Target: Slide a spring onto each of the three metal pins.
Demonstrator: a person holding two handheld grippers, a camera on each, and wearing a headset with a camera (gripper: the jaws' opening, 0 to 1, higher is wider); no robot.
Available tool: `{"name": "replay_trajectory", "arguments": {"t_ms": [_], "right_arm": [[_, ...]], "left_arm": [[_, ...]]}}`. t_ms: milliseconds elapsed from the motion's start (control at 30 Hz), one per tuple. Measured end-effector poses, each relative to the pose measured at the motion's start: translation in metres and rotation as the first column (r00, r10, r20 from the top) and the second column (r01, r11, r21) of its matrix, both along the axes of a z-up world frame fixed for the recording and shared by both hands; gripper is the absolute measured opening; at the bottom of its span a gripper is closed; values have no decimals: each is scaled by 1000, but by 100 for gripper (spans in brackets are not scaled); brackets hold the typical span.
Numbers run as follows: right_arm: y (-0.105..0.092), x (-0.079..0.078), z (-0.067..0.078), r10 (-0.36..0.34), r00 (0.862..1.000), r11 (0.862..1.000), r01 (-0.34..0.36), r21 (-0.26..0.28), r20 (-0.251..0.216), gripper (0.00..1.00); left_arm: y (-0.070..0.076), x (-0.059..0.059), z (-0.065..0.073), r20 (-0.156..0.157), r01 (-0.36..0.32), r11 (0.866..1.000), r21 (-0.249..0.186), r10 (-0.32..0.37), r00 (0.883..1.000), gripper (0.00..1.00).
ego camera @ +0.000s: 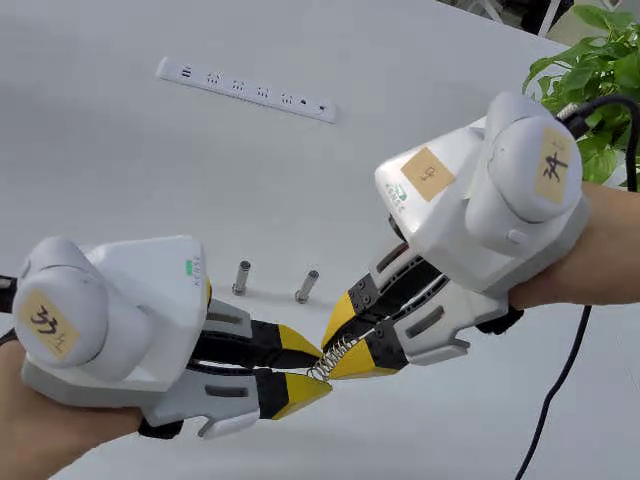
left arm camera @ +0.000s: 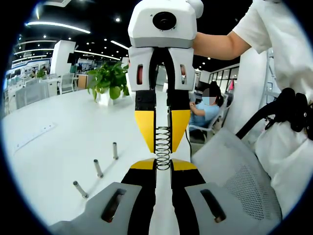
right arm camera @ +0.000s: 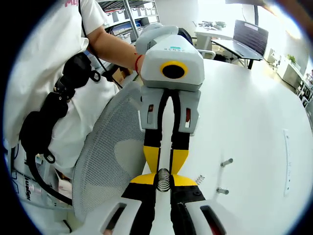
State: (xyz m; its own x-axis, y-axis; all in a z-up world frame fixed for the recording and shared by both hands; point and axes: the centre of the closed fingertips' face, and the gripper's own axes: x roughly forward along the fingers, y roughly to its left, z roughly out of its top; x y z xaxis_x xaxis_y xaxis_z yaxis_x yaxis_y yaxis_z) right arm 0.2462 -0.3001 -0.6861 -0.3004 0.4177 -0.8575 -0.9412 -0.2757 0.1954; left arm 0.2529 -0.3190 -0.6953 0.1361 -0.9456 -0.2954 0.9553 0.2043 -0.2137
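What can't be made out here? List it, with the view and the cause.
1. Left gripper view: both ends of the held spring sit buried between the jaws of the left gripper and right gripper, hiding grip depth.
2. Head view: the gripper bodies cover part of the table, so the pins cannot be fully counted.
3. Right gripper view: the loose spring is too small for detail.

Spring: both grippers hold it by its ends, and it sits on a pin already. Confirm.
Not on a pin. The left gripper and right gripper hold the spring by its ends, clear of the three bare pins; the left gripper view shows it.
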Motion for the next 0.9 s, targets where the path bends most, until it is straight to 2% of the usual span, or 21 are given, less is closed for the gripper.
{"name": "replay_trajectory", "arguments": {"t_ms": [100, 233, 400, 467, 633, 700, 767, 833, 867, 900], "right_arm": [[3, 2, 1, -3, 1000, 1000, 3, 2, 4, 6], [6, 9, 6, -16, 1000, 1000, 16, 7, 14, 6], [11, 23, 10, -52, 998, 999, 51, 15, 40, 6], [14, 30, 11, -72, 996, 997, 71, 17, 53, 6], [23, 46, 11, -102, 990, 995, 101, 8, 97, 6], [27, 53, 10, -113, 987, 994, 113, 2, 114, 6], [29, 64, 9, -126, 983, 992, 127, 0, 133, 6], [33, 73, 8, -141, 979, 990, 143, -4, 147, 6], [35, 79, 6, -151, 976, 988, 155, -8, 156, 6], [37, 82, 5, -157, 974, 987, 161, -10, 161, 6]], "left_arm": [[4, 2, -1, 2, -12, 1000, 0, 12, 1000, 8], [15, 6, -5, 0, -48, 999, 0, 48, 999, 14], [34, 13, -12, 19, -100, 995, 21, 100, 995, 24], [42, 16, -14, 19, -127, 992, 24, 127, 992, 31], [63, 26, -19, 55, -195, 980, 34, 193, 980, 51], [70, 28, -21, 51, -207, 978, 35, 205, 977, 58], [75, 30, -23, 65, -220, 975, 41, 217, 974, 63], [79, 31, -24, 65, -226, 973, 36, 223, 973, 69], [81, 34, -23, 92, -236, 971, 32, 232, 968, 72], [83, 35, -23, 93, -240, 970, 28, 236, 967, 75]]}}
